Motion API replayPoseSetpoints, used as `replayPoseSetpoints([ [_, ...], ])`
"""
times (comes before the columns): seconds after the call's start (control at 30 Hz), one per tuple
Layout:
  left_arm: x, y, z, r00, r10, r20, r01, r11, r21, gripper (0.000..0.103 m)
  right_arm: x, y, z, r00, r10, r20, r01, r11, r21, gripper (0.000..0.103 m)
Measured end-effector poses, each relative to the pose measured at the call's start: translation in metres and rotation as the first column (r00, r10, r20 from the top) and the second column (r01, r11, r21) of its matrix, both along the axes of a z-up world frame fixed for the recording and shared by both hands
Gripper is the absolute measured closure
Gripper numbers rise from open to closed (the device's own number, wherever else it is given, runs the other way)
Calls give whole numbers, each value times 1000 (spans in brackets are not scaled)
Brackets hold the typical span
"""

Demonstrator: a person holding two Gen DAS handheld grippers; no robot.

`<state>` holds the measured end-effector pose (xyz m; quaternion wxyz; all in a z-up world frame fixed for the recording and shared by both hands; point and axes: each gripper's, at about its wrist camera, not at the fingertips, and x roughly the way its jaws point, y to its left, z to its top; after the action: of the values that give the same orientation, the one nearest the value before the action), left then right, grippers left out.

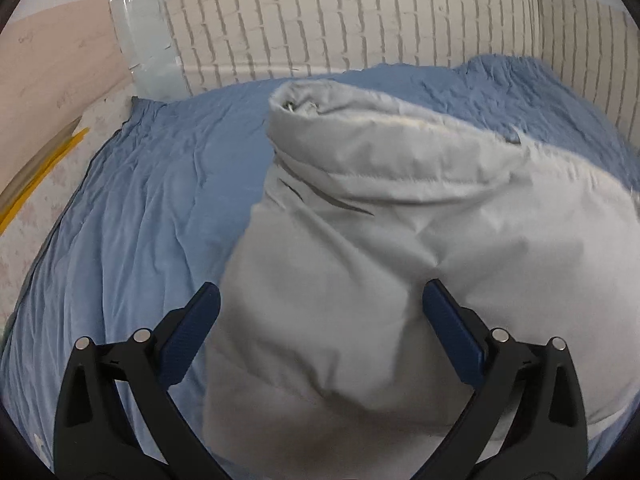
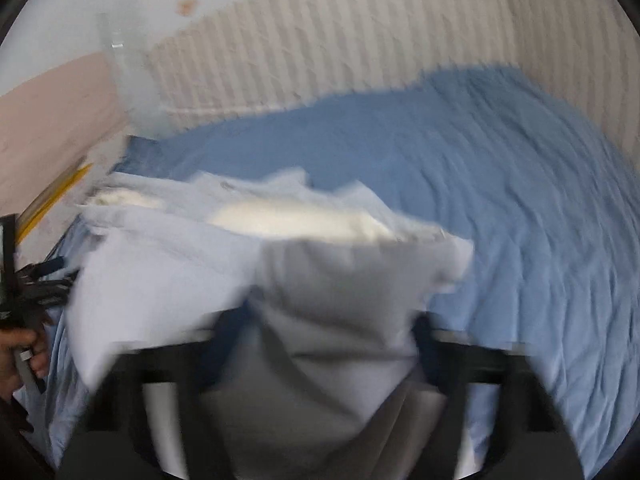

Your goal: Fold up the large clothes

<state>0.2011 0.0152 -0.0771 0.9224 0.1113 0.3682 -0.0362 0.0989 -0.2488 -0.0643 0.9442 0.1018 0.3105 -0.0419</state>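
No readable writing anywhere; left tool (image 1: 320, 300) spread loose over grey jacket (image 1: 380, 220) on blue bedsheet (image 1: 140, 200), right tool (image 2: 320, 332) blurred, grip unclear.

From my left gripper (image 1: 320, 300) I see the jaws standing wide apart, its blue pads (image 1: 192, 332) clear of the cloth, with a pale grey padded garment (image 1: 392, 240) bulging up between and beyond them. The garment lies heaped on a wrinkled blue sheet (image 1: 152, 184) that spreads left and far behind it, an open cuff or collar end (image 1: 300, 104) at its far side. Farther back stands a brick-patterned wall (image 1: 340, 20), and far left a yellow strip (image 1: 44, 172) crosses the pale floor
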Motion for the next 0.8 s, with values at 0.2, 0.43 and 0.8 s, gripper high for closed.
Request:
replayPoseSetpoints([
  [0.2, 10, 11, -15, 1000, 16, -22, -17, 999, -46, 37, -5, 21, 27, 995, 54, 83, -50, 997, -51, 92],
  [0.43, 1, 32, 23, 982, 144, 122, -119, 974, -195, 103, -31, 31, 73, 971, 50, 232, -27, 995, -101, 93],
  [0.8, -29, 24, 103, 890, 183, 418, -95, 971, -221, 103, 14, 28, 127, 925, -61, 376, 117, 985, -128, 93],
])
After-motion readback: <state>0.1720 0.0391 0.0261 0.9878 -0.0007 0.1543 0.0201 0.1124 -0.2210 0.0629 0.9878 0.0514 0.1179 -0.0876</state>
